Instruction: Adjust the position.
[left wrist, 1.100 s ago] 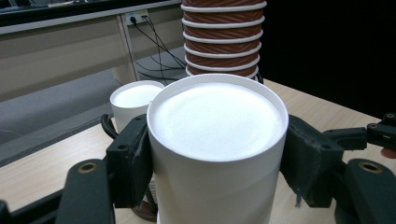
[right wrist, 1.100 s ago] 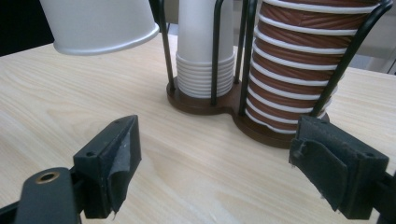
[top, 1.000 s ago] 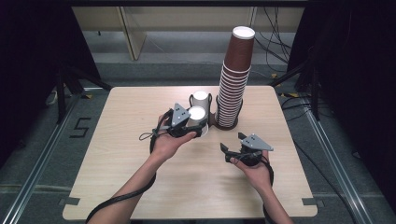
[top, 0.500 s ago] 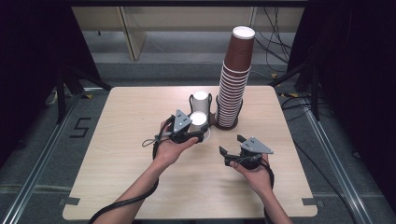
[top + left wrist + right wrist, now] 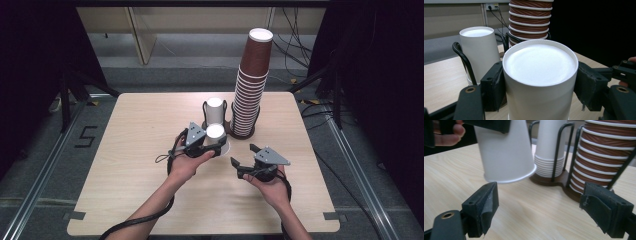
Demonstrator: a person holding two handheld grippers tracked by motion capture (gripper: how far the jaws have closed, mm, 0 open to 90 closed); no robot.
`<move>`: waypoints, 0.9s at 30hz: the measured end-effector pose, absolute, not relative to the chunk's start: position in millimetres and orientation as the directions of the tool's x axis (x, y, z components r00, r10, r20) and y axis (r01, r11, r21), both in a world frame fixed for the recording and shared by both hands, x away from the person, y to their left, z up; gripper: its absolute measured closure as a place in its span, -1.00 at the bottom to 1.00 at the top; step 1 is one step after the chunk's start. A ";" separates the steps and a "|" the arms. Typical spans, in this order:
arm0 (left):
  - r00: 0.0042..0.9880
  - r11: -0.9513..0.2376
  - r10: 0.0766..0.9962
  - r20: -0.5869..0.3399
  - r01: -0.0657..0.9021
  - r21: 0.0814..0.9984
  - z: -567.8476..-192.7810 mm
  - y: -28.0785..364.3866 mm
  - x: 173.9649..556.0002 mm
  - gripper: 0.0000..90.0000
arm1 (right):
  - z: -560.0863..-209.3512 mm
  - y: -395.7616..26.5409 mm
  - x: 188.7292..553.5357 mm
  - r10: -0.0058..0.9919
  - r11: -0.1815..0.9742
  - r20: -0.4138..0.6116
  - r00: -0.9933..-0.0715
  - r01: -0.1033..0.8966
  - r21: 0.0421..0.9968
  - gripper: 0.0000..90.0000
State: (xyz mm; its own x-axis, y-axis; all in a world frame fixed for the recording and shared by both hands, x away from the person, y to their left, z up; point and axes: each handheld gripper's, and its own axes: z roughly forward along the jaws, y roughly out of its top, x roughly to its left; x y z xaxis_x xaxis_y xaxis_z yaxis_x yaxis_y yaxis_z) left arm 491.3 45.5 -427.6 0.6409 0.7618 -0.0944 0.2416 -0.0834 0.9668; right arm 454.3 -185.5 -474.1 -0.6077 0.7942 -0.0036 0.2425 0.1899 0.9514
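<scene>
Left gripper (image 5: 218,146) is clamped across an upside-down white paper cup (image 5: 216,136), pads on opposite walls near its closed base. The mouth hangs just above the wooden table (image 5: 125,150), tilted, in front of the black wire cup holder (image 5: 559,147). That holder keeps a short white cup stack (image 5: 215,111) and a tall brown ribbed cup stack (image 5: 252,80) upright. Gripping the narrow end probably leaves the rim free for setting down. Right gripper (image 5: 245,156) sits beside it, jaws apart, empty, touching nothing.
</scene>
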 end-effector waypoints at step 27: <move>0.672 -0.073 0.727 -0.143 0.282 0.957 -441.6 36.3 485.8 -0.29 | -475.0 -160.2 464.1 0.724 0.292 -0.064 -0.686 0.221 0.931 -0.65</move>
